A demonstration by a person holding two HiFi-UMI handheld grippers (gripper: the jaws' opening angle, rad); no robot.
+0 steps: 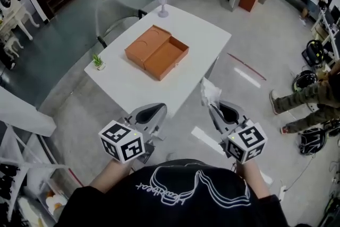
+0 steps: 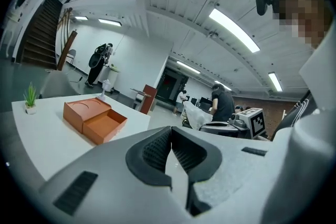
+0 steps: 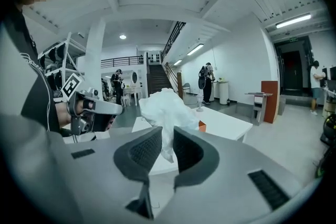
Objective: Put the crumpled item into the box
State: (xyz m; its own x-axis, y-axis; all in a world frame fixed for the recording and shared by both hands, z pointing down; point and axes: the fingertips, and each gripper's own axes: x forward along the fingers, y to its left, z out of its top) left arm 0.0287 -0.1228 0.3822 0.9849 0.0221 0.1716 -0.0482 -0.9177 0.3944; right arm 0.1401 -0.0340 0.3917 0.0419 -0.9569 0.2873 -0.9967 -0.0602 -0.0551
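Note:
An open orange box lies on the white table, its lid folded out beside the tray; it also shows in the left gripper view. My right gripper is shut on a crumpled white tissue, held in the air off the table's near right edge. In the right gripper view the tissue bulges up from between the pads. My left gripper hangs over the near table edge, shut with nothing in it; its ribbed pads meet at the tips.
A small potted plant stands at the table's left edge and a clear goblet at its far corner. A grey chair sits behind the table. A person's legs are at the right, with gear on the floor.

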